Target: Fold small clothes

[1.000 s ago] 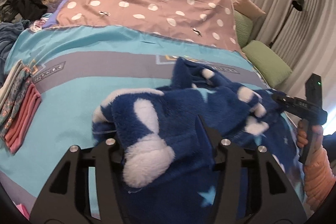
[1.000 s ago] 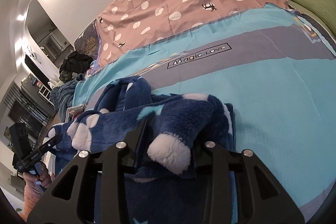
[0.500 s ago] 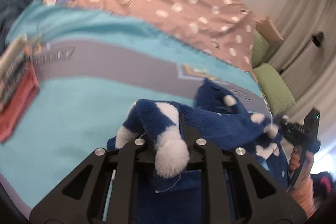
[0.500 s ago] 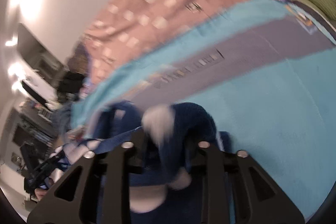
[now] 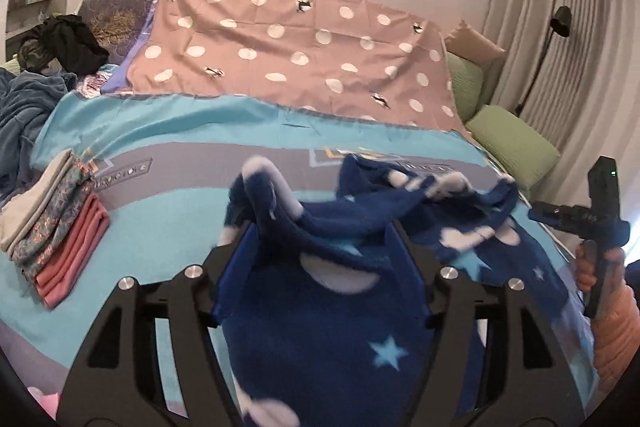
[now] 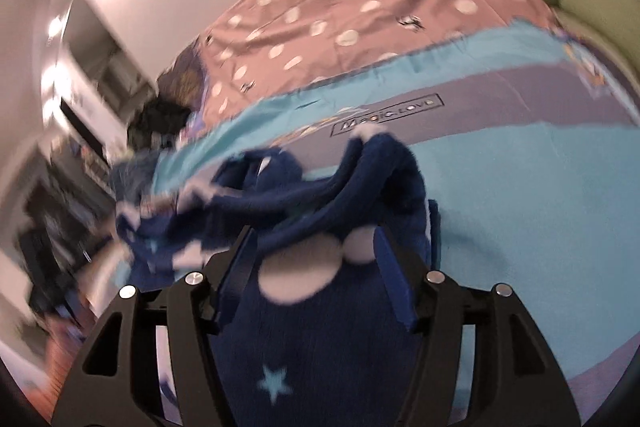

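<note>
Lying between both open grippers: fleece garment [image 5: 320,307]

Navy fleece [image 5: 320,327] (pale-blue stars, white blotches); pink dotted sheet [image 5: 288,55].

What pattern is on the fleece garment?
Dark blue fleece garment with white patches and light-blue stars; clearest in left wrist view.

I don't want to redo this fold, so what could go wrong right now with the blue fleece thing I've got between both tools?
1. Both tools look open around the dark blue starry fleece garment: the left tool and right tool have fleece bunched between spread fingers, so it may slump unevenly.
2. The right wrist view is blurred, suggesting fast motion that could flick the fold open.
3. The folded clothes stack lies on the bed's left; a dragged sleeve might disturb it.
</note>
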The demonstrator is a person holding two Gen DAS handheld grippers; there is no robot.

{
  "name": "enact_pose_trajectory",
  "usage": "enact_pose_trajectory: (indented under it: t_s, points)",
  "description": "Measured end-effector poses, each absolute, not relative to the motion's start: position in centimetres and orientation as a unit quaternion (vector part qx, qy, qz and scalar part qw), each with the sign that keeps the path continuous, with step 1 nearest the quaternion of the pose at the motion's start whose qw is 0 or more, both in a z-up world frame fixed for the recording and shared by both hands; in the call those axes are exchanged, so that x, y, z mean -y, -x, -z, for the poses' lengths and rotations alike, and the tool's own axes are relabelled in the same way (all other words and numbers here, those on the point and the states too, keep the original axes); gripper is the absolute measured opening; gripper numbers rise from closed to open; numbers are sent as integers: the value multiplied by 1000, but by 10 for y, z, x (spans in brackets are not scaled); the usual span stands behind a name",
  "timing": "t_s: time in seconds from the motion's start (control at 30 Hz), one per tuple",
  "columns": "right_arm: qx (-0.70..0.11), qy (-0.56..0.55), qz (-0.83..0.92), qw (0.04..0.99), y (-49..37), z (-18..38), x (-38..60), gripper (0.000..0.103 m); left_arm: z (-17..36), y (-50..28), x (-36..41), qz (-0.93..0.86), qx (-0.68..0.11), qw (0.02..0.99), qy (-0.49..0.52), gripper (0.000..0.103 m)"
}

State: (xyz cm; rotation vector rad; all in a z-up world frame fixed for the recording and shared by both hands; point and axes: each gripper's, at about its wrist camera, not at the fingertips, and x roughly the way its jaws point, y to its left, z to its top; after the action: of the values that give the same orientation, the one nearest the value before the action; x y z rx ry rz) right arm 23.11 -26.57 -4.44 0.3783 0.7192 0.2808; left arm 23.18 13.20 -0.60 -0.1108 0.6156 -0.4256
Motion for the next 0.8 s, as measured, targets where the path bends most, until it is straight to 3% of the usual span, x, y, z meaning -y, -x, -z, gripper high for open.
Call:
enact_pose_trajectory:
  t_s: [0.07, 0.13, 0.2, 0.23, 0.4, 0.47, 0.53, 0.8]
  points:
    - [-352, -129, -139, 917, -225, 45, 249, 61, 13, -227, -123, 214, -326, 921, 22, 66]
    - [-362, -74, -141, 918, -223, 51, 231, 61, 25, -224, -110, 215, -354, 910, -30, 49]
    - [-380, -32, -140, 914, -229, 58, 214, 61, 41, -228, -91, 222, -385, 892, -83, 37]
    - [-387, -18, -137, 912, -234, 61, 207, 61, 49, -232, -81, 228, -399, 883, -102, 36]
    - [-420, 13, -128, 898, -272, 70, 187, 61, 51, -269, -57, 227, -400, 880, -123, 37]
    - [-416, 13, -111, 903, -288, 68, 186, 61, 46, -287, -54, 206, -381, 892, -129, 44]
    - [-390, 4, -74, 918, -309, 61, 191, 61, 43, -310, -60, 159, -367, 909, -118, 59]
    - [-392, -186, -13, 901, -329, 80, 264, 61, 63, -349, -126, 113, -411, 904, 42, 59]
